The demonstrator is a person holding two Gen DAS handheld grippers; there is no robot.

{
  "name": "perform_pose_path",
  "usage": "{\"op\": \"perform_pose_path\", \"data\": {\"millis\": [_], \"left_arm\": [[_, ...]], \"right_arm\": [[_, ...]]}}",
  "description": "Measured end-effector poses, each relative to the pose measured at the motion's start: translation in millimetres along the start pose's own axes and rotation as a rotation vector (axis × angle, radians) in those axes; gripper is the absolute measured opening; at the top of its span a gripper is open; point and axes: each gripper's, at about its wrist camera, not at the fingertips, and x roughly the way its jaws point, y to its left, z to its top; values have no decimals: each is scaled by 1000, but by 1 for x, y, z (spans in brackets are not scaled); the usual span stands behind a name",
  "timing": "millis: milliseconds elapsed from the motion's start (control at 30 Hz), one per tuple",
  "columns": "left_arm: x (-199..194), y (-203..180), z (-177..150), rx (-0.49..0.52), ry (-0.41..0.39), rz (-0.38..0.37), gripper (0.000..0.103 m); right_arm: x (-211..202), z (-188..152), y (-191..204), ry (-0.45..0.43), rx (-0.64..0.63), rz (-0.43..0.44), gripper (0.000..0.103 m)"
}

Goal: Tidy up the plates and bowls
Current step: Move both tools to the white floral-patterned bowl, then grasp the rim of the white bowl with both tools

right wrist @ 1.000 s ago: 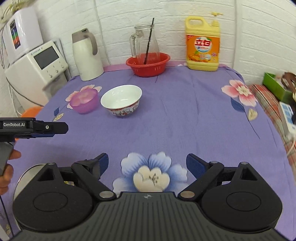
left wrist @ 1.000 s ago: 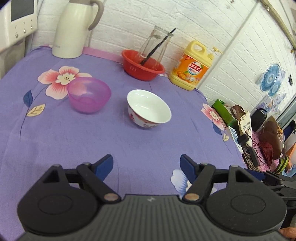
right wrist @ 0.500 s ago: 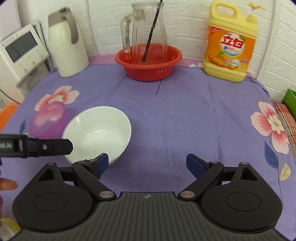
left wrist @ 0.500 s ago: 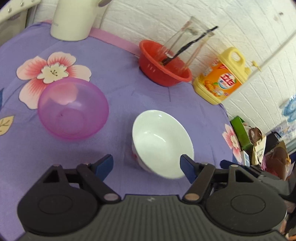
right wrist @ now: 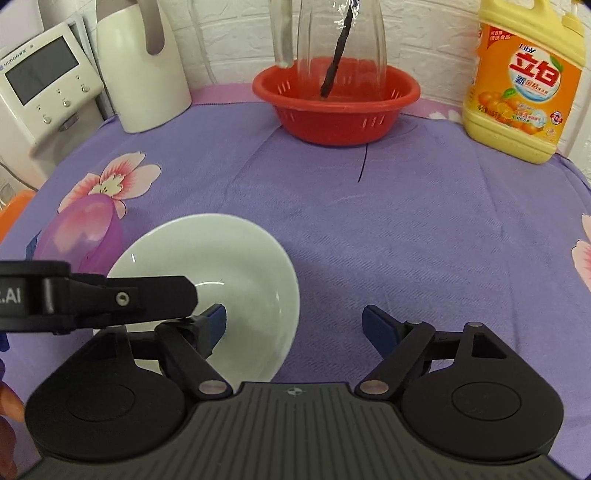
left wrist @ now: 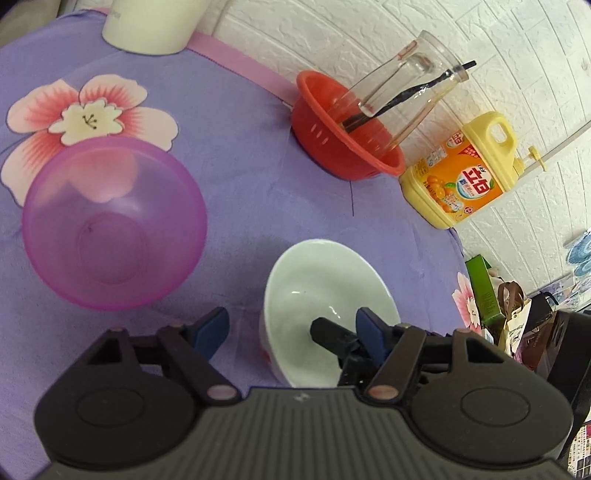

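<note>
A white bowl (left wrist: 325, 295) with a red pattern outside stands on the purple flowered cloth; it also shows in the right wrist view (right wrist: 236, 273). A translucent pink bowl (left wrist: 110, 225) stands left of it, seen at the left edge of the right wrist view (right wrist: 81, 232). My left gripper (left wrist: 291, 328) is open, its fingers straddling the white bowl's near left rim. My right gripper (right wrist: 293, 325) is open, its left finger (right wrist: 212, 325) over the bowl's inside, its right finger outside. The left gripper's black finger (right wrist: 110, 295) crosses the bowl in the right wrist view.
A red colander (right wrist: 336, 107) holding a glass pitcher (right wrist: 332, 33) stands at the back. A yellow detergent jug (right wrist: 524, 81) is at the back right. A white thermos (right wrist: 144, 70) and a white appliance (right wrist: 40, 92) stand at the back left.
Both grippers have moved forward and down onto the white bowl, which now lies between their open fingers. The bowls have not moved.
</note>
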Motion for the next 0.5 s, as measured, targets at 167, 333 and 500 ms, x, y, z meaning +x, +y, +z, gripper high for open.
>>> {"op": "perform_pose_path", "data": {"millis": [167,333,500], "left_arm": [[7,3,0,-26,-16,-20,54],[9,4,0,-11,-34,1,42],[1,-6,-5,61,-22,40,27]], "right_arm": [[1,1,4,-18,-5,14,103],[0,-2,11,-43,-7,58,90],[-8,-9,26,-28,-21,107,85]]}}
